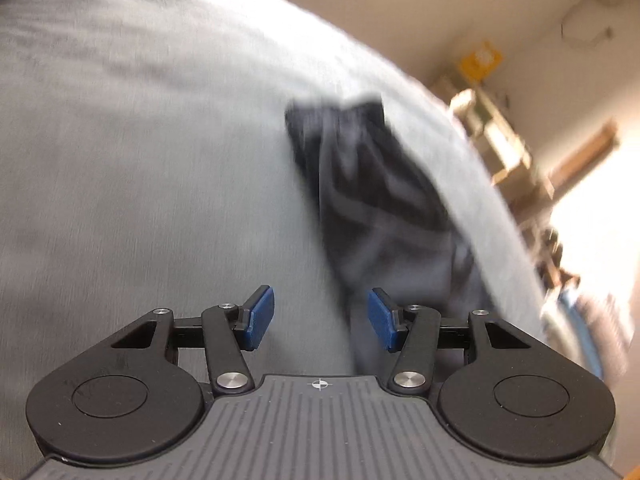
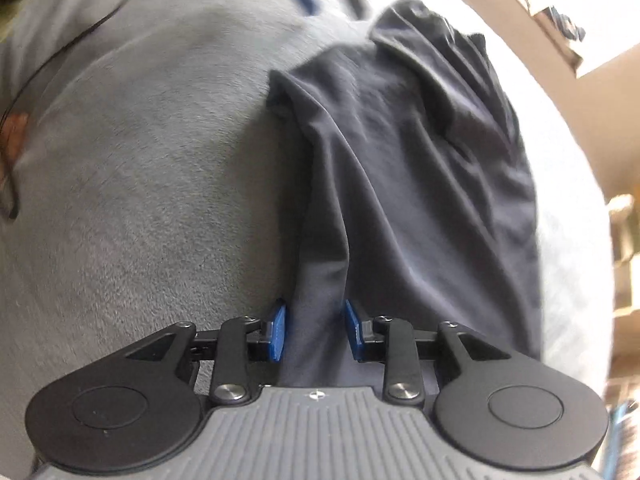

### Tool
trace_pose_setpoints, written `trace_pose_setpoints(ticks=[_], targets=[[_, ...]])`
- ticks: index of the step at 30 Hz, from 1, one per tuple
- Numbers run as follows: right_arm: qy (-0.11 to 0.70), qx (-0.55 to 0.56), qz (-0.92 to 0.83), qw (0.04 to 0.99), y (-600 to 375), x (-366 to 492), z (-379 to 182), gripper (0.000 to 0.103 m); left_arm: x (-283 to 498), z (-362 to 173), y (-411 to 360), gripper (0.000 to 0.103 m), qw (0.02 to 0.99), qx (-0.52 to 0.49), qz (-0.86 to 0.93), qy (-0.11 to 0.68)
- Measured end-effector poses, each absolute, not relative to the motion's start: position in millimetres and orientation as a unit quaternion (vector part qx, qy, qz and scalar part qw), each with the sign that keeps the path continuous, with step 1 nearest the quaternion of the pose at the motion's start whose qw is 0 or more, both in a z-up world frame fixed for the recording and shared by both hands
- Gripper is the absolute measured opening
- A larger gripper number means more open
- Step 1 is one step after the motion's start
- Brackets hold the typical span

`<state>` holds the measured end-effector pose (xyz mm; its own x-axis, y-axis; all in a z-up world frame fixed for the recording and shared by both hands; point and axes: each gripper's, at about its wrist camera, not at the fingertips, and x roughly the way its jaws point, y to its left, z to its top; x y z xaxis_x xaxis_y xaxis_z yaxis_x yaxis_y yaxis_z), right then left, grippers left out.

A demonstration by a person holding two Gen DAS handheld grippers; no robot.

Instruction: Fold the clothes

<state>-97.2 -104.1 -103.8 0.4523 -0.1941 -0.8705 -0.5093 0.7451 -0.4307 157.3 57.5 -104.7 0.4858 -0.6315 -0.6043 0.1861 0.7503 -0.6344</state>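
Right wrist view: right gripper (image 2: 315, 330) straddles dark garment (image 2: 400, 168) edge, pads not clamped, for folding; left gripper (image 1: 321, 318) half-open, empty, garment at 1 o'clock.

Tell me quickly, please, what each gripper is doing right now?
Left gripper: open, nothing between its pads.
Right gripper: dark garment between its pads; grip cannot be told.

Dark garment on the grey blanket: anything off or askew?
The dark garment lies bunched and creased on the grey blanket, not flat. A fold of it sits between the right gripper pads. The left gripper is open and empty. No damage shows.
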Motion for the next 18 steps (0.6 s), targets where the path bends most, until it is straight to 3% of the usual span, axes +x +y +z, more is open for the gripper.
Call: trace_pose_setpoints(ticks=[3, 7, 8, 10, 13, 18], targets=[[0.515, -0.358, 0.103, 0.772, -103, -97, -108, 0.038, 195, -108, 55, 0.053, 0.809, -0.283, -0.251, 0.450], [0.524, -0.333, 0.110, 0.776, -111, -90, -108, 0.035, 227, -107, 36, 0.053, 0.812, -0.251, -0.258, 0.460], [0.529, -0.318, 0.113, 0.778, -115, -85, -108, 0.031, 231, -106, 30, 0.053, 0.814, -0.239, -0.263, 0.460], [0.536, -0.296, 0.110, 0.783, -120, -80, -106, 0.005, 236, -110, 20, 0.051, 0.819, -0.218, -0.261, 0.462], [0.541, -0.286, 0.113, 0.782, -124, -77, -100, 0.002, 243, -116, 8, 0.042, 0.826, -0.194, -0.253, 0.466], [0.553, -0.309, 0.138, 0.762, -120, -89, -94, 0.002, 253, -117, 6, 0.038, 0.825, -0.200, -0.252, 0.465]])
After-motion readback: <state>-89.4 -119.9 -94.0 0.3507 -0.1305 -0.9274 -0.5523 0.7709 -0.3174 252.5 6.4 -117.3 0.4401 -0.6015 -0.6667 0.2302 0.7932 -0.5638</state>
